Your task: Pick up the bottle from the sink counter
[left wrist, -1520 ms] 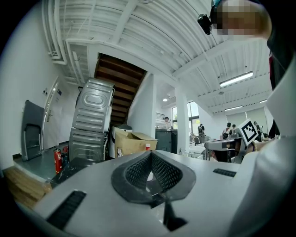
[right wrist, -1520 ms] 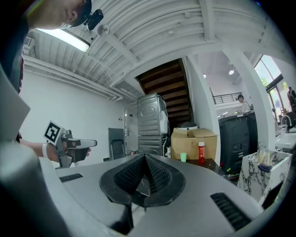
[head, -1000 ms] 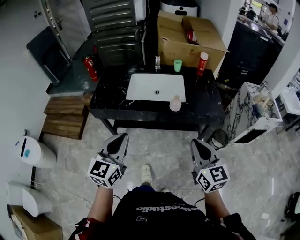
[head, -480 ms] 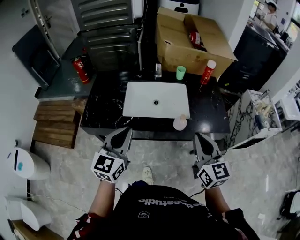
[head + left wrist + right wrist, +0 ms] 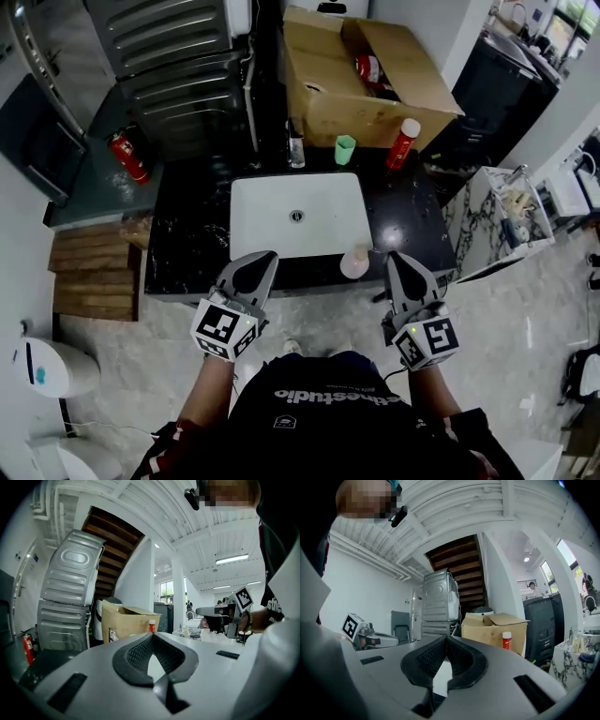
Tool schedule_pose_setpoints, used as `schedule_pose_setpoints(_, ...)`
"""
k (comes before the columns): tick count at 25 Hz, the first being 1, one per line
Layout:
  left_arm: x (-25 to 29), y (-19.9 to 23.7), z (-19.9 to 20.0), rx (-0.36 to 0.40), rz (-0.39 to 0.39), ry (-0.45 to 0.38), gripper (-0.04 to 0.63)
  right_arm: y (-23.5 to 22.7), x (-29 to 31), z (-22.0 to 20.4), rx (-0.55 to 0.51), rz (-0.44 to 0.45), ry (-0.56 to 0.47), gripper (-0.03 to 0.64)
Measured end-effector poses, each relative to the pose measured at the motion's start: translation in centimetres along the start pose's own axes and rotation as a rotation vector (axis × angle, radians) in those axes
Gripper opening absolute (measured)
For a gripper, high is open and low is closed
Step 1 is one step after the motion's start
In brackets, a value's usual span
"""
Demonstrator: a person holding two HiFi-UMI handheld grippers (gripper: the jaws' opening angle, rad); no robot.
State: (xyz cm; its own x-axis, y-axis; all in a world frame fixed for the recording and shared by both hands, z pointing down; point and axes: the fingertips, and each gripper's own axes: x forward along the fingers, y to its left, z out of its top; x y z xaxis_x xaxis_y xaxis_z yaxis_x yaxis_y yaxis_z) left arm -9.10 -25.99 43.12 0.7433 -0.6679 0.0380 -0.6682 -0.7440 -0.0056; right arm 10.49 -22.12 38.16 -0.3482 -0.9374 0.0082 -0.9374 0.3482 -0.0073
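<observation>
The left hand-held gripper and right hand-held gripper, both closed and empty, flank a pale bottle at the bench edge.

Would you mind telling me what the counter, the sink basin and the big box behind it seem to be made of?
Counter: dark polished stone, probably marble, going by the white veins and sheen. Sink basin: smooth white, likely ceramic. Box: brown cardboard, matte, with open flaps.

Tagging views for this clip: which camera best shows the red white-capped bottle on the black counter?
Head view: the red white-capped bottle stands whole on the black counter. Both gripper views catch only its small upper part.
</observation>
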Motion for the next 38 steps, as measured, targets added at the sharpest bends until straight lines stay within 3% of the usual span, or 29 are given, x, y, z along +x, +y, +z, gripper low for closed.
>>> schedule_pose_setpoints(5,5.3,-3.1,-1.3,-0.023,-0.149,0.009,0.023,-2.5,0.5,-0.4,0.003,-0.006,0.024,0.040)
schedule_pose_setpoints(10,11.0,-7.9,-4.7,-0.001,-0.299,0.057,0.163,-4.3,-0.4,-0.8,-0.006,0.001,0.029,0.040)
schedule_pose_setpoints(18,17.8,-13.1,-13.2,0.070,-0.438,0.188,0.273,-6.3,-3.1,-1.7,-0.006,-0.022,0.073,0.041)
schedule_pose_setpoints(25,21.0,-14.4,-18.0,0.072,-0.482,0.281,0.275,-8.5,-5.1,-3.1,0.005,-0.088,0.122,0.041)
schedule_pose_setpoints(27,21.2,-14.7,-17.6,0.086,-0.484,0.257,0.234,-8.8,-5.4,-3.6,0.009,-0.099,0.136,0.041)
schedule_pose_setpoints(29,21.3,-14.9,-17.1,0.098,-0.483,0.233,0.153,-9.2,-5.6,-3.9,0.016,-0.108,0.148,0.041)
schedule_pose_setpoints(38,20.3,-13.2,-15.0,0.037,-0.442,0.225,0.141,-9.2,-3.6,-3.5,0.025,-0.058,0.146,0.041)
